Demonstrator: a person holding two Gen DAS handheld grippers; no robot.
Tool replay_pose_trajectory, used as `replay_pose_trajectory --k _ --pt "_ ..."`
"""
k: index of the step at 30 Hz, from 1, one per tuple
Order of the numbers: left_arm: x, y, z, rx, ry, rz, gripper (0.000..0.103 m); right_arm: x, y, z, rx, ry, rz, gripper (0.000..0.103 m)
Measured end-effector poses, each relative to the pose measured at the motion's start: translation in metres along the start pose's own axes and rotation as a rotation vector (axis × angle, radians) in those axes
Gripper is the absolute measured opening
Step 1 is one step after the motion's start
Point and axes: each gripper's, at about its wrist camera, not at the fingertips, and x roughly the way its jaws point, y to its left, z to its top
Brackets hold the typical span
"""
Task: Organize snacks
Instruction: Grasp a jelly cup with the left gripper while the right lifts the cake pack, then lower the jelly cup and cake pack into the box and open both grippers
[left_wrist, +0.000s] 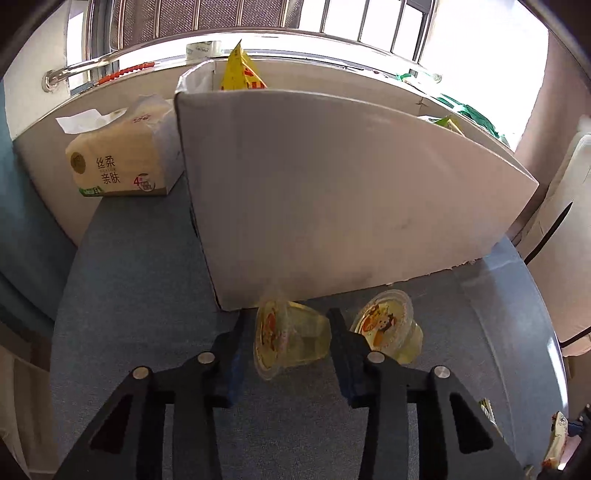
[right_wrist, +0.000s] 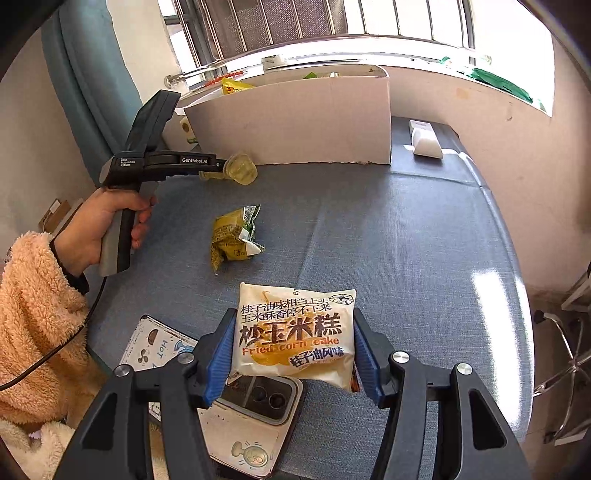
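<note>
Left gripper (left_wrist: 288, 338) has its fingers (left_wrist: 232, 354) clenched on 1 jelly cup (left_wrist: 291, 341), tipped on its side, lid facing left in the left wrist view, cup axis running across the fingers. It hangs right at the foot of the cardboard box (left_wrist: 332, 192), just off the blue mat (left_wrist: 140, 295) that carries everything. Box rim is above and ahead of the cup, so the coming move likely turns on going up and over that near wall, not forward.

A 2nd jelly cup (left_wrist: 388, 328) sits upright on the mat just right of the held one, near the box's front wall, outside the fingers.

Right gripper (right_wrist: 293, 350) grasps the fried corn cake pack (right_wrist: 295, 332) by its 2 side edges, long axis across the fingers, above a phone (right_wrist: 251, 424) at the near edge of the mat. A green-yellow snack bag (right_wrist: 232, 240) lies free mid-mat, between both hands and nearer the left hand (right_wrist: 99, 229). Left is much nearer the box than right.
</note>
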Motion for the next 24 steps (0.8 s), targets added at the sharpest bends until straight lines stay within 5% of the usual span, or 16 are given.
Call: replay_pose_trajectory --k 11,18,24 --pt "-0.088 0.000 -0.015 0.006 -0.156 -0.102 0.033 0.002 0.006 0.026 0.019 -0.038 0.052 0.063" --pt "-0.144 -0.006 0.030 0.011 -0.319 -0.153 0.033 -0.016 0.008 0.105 -0.004 -0.172 0.079 0.063" --pt "-0.132 -0.008 0.090 -0.016 -0.330 -0.201 0.033 0.007 -0.006 0.199 0.054 -0.216 0.094 0.063"
